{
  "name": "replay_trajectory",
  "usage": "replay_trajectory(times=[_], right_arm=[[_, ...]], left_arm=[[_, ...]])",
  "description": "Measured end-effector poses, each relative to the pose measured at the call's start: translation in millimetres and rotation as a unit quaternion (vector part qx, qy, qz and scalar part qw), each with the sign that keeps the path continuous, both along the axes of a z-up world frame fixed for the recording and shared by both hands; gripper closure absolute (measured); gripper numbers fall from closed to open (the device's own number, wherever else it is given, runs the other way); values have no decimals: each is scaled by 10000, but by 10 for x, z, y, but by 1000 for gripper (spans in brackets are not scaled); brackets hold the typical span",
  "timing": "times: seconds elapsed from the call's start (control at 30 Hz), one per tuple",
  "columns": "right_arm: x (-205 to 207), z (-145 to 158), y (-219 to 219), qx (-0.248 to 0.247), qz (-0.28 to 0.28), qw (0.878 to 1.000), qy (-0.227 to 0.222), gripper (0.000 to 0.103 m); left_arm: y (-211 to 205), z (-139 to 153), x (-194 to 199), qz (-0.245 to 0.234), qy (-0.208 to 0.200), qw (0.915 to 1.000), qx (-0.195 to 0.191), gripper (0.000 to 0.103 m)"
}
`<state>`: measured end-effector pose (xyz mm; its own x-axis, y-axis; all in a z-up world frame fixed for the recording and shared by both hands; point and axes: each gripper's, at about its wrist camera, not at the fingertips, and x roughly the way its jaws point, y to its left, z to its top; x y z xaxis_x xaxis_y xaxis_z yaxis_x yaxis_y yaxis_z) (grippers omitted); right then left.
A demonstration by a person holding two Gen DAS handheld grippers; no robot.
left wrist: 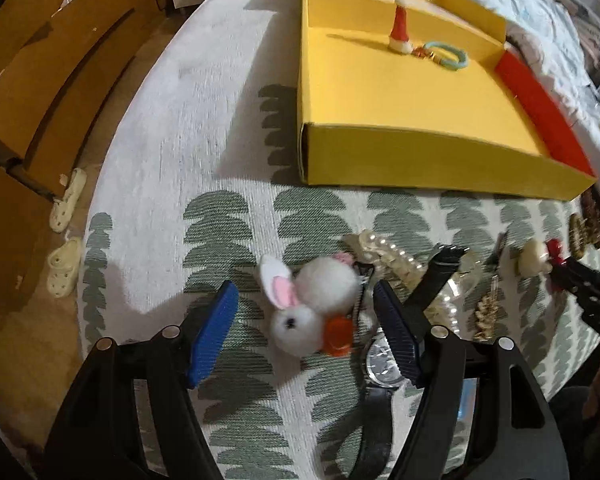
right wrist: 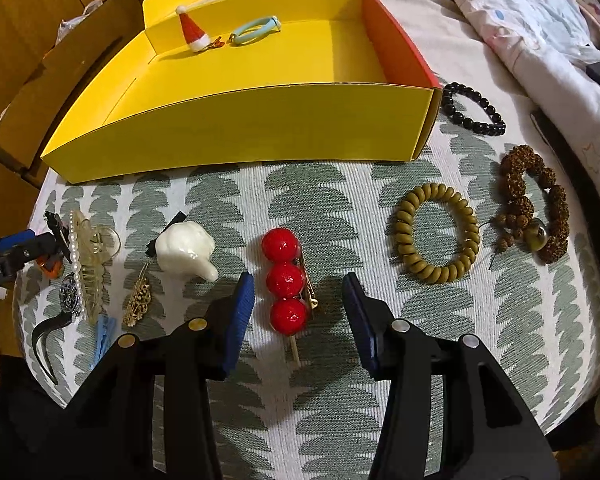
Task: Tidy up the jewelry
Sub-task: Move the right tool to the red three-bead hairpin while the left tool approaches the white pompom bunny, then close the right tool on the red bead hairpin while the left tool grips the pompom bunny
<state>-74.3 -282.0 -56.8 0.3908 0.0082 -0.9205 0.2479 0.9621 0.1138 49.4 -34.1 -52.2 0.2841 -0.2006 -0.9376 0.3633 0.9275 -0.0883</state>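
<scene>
A yellow box (left wrist: 420, 152) (right wrist: 240, 136) holds a red Santa-hat clip (left wrist: 399, 32) (right wrist: 192, 32) and a teal hair ring (left wrist: 446, 55) (right wrist: 256, 30). My left gripper (left wrist: 306, 300) is open around a white fluffy bunny clip (left wrist: 312, 308), fingers on either side, not touching. A wristwatch (left wrist: 384, 360) lies beside it. My right gripper (right wrist: 299, 292) is open around a hair clip with three red balls (right wrist: 285, 280). The right gripper also shows at the right edge of the left wrist view (left wrist: 588, 292).
On the patterned cloth (right wrist: 332, 200) lie a pearl claw clip (left wrist: 388, 256) (right wrist: 86, 256), a white ceramic clip (right wrist: 186, 248), a gold leaf clip (right wrist: 138, 304), an olive coil bracelet (right wrist: 436, 232), a brown bead bracelet (right wrist: 534, 208) and a black bead bracelet (right wrist: 472, 108). Bedding lies at right; slippers (left wrist: 66, 236) on the floor at left.
</scene>
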Motion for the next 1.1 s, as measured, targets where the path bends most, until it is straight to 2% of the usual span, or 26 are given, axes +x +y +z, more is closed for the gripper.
replay_trajectory(times=[0.13, 0.27, 0.5, 0.67, 0.8, 0.87, 1.1], right_arm=[[3, -13, -1, 1, -2, 10000, 26, 53], [12, -37, 19, -36, 8, 10000, 82, 53], [44, -89, 37, -143, 16, 9998, 155, 54], [56, -103, 87, -443, 48, 9988, 178, 62], [58, -94, 129, -589, 78, 9981, 149, 77], [57, -97, 140, -630, 82, 9979, 154, 77], [-8, -49, 91, -425, 12, 9991, 69, 78]], left_arm=[[-60, -31, -16, -68, 10, 9998, 169, 33], [-156, -139, -25, -195, 192, 9992, 292, 33], [-189, -255, 39, -146, 282, 9985, 449, 33], [-208, -290, 31, -145, 270, 9983, 489, 33], [-167, -287, 76, -77, 228, 9984, 512, 47], [-153, -266, 90, -74, 225, 9986, 482, 54], [-60, -202, 110, 39, 284, 9994, 176, 63]])
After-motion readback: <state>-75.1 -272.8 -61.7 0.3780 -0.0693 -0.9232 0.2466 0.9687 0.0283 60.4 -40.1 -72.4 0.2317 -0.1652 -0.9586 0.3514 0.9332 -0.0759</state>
